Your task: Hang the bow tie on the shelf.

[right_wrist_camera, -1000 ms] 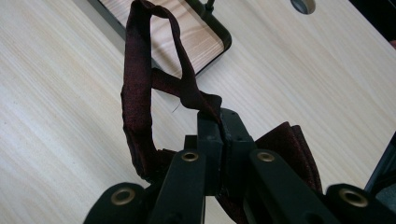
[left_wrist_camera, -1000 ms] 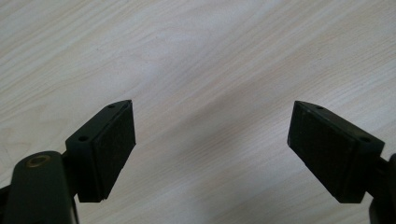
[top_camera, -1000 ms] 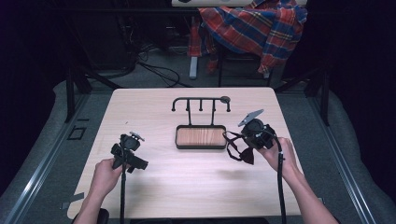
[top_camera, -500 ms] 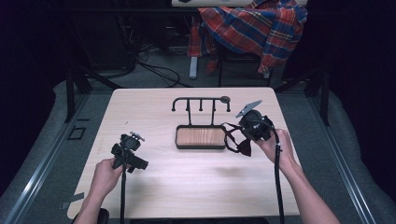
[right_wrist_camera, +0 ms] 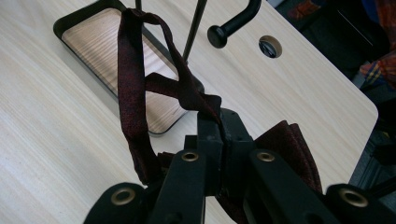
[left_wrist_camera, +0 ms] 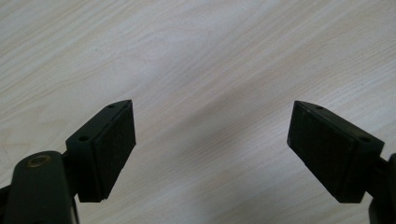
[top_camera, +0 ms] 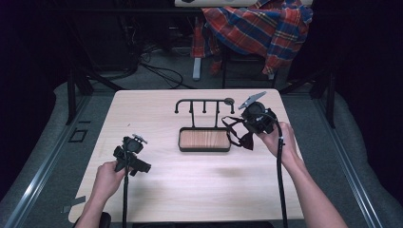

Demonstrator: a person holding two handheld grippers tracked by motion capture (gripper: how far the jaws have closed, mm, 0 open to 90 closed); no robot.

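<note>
A dark red bow tie point(top_camera: 245, 138) with its strap loop point(right_wrist_camera: 133, 79) hangs from my right gripper point(top_camera: 248, 129), which is shut on it point(right_wrist_camera: 219, 128) just right of the rack. The black rack point(top_camera: 204, 101) has a bar of hooks above a wood-lined tray point(top_camera: 204, 139). The rack's right knobbed end point(right_wrist_camera: 229, 24) is just beyond the strap, and the tray point(right_wrist_camera: 100, 39) lies under it. My left gripper point(top_camera: 132, 159) rests low over the table's front left, jaws wide open point(left_wrist_camera: 212, 135) above bare wood, holding nothing.
The light wooden table point(top_camera: 190, 190) has a round hole point(right_wrist_camera: 270, 45) near its far right corner. A plaid shirt point(top_camera: 261, 28) drapes over a chair behind the table, and cables lie on the floor there.
My right gripper has carried the bow tie up and away from me, toward the rack's right end. The left gripper has stayed put.
</note>
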